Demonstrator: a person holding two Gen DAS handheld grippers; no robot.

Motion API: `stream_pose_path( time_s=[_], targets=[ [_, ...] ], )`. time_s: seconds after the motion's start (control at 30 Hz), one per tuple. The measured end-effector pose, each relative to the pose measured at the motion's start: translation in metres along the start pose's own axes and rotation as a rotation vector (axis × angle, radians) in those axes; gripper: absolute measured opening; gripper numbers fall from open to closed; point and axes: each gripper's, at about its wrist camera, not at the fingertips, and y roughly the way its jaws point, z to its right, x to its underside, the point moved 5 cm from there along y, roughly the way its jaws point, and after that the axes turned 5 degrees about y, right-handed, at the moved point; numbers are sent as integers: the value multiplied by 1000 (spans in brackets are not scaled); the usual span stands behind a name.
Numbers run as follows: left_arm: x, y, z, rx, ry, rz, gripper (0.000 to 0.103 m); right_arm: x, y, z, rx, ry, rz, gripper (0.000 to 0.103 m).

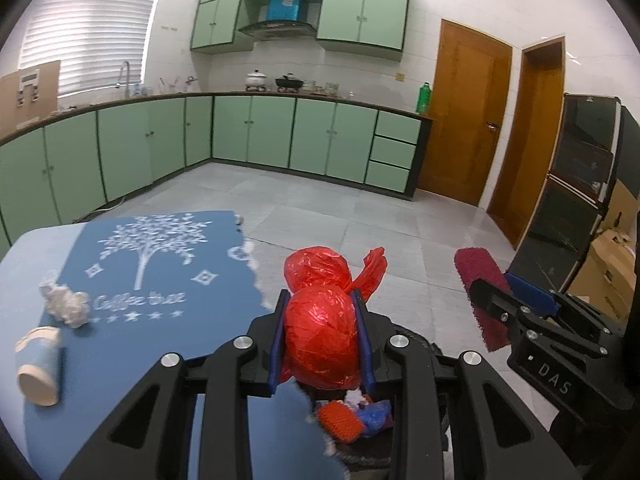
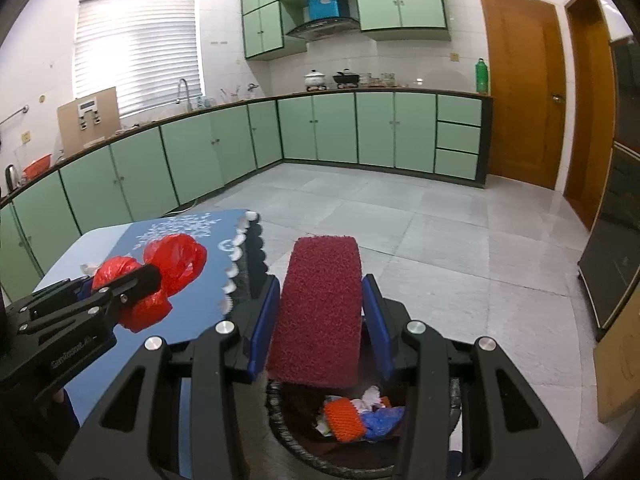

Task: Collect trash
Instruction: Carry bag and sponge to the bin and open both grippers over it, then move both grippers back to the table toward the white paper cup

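My left gripper (image 1: 320,312) is shut on a crumpled red plastic bag (image 1: 320,328) and holds it above the trash bin (image 1: 420,340). It also shows in the right wrist view (image 2: 160,276), bag (image 2: 176,256) in its jaws. My right gripper (image 2: 318,292) is shut on a maroon scouring pad (image 2: 320,304), also above the bin (image 2: 304,456). The pad shows in the left wrist view (image 1: 480,280). The bin holds an orange sponge (image 2: 344,420), blue plastic and white paper. A crumpled white tissue (image 1: 66,304) and a tipped paper cup (image 1: 38,364) lie on the table.
The table carries a blue cloth (image 1: 160,280) with a white tree print; its scalloped edge is beside the bin. Green cabinets (image 1: 256,132) line the far walls. Wooden doors (image 1: 460,120) and a dark cabinet (image 1: 580,184) stand to the right. Cardboard boxes (image 1: 612,264) sit at far right.
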Motion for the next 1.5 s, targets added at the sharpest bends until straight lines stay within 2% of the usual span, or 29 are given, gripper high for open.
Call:
stream_pose_path(
  time_s=[0.5, 0.8, 1.0, 1.07, 1.13, 1.17, 1.2, 1.3, 1.37, 1.5],
  targets=[
    [-4, 74, 60, 75, 50, -35, 29, 19, 45, 73, 90, 58, -50, 41],
    [3, 115, 70, 99, 63, -95, 30, 37, 87, 97, 109, 69, -122, 42],
    [9, 131, 72, 104, 69, -122, 31, 46, 99, 102, 105, 92, -137, 42],
    [10, 134, 72, 109, 64, -135, 37, 43, 101, 103, 109, 96, -136, 54],
    [9, 134, 71, 116, 52, -134, 39, 43, 101, 104, 117, 96, -128, 59],
    [8, 132, 70, 120, 47, -130, 46, 43, 101, 105, 121, 99, -121, 68],
    [7, 131, 69, 122, 45, -125, 52, 42, 100, 106, 127, 101, -112, 72],
    [4, 126, 68, 127, 44, -112, 56, 40, 97, 106, 136, 105, -99, 76],
    [1, 122, 66, 128, 36, -100, 61, 39, 93, 108, 154, 111, -84, 86],
    [-6, 112, 59, 125, 16, -79, 64, 34, 84, 109, 164, 130, -61, 92]
  ],
)
